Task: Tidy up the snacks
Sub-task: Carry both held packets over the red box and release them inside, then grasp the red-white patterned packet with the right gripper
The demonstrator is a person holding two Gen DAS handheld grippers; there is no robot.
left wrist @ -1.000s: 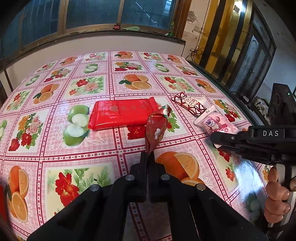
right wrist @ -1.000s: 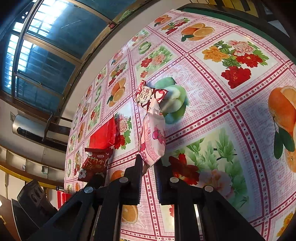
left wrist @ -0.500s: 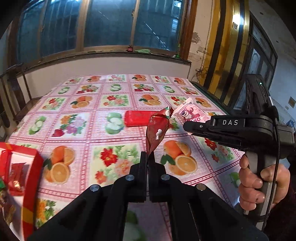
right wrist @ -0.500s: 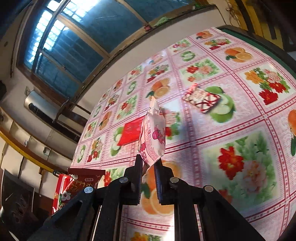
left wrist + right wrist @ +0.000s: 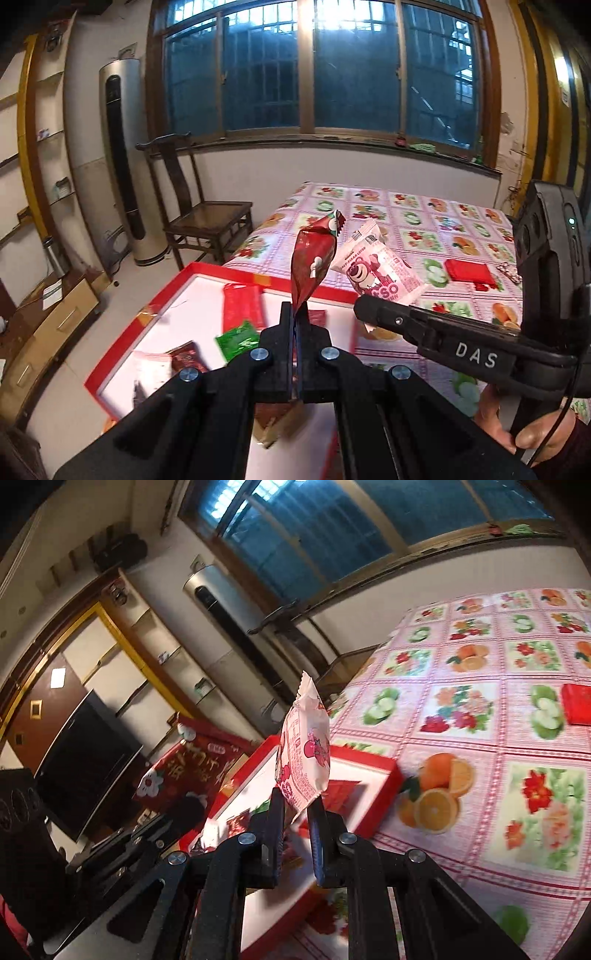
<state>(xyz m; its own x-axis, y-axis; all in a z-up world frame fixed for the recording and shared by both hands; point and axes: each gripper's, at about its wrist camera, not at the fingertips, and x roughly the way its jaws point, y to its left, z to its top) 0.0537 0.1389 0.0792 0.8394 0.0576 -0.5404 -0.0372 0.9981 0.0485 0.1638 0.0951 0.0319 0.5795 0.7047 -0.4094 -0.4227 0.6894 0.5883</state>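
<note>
My left gripper [image 5: 295,314] is shut on a dark red snack packet [image 5: 312,264] and holds it upright over a red-rimmed white box [image 5: 207,269]. My right gripper [image 5: 295,805] is shut on a pink-and-white bear snack packet [image 5: 304,753], also held upright above the red box [image 5: 384,771]. In the left wrist view the bear packet [image 5: 376,269] shows close to the right of the red packet. The box holds several small packets, among them a red one [image 5: 242,304] and a green one [image 5: 238,338].
A flat red packet [image 5: 467,269] and a small patterned packet [image 5: 511,273] lie on the fruit-print tablecloth [image 5: 480,701]. A wooden chair [image 5: 207,221] and a tall silver air conditioner [image 5: 122,162] stand beyond the table's left edge. A red printed lid [image 5: 192,771] stands left of the box.
Both grippers have swung left with their packets, from over the tablecloth to over the red box. Both stay shut.
</note>
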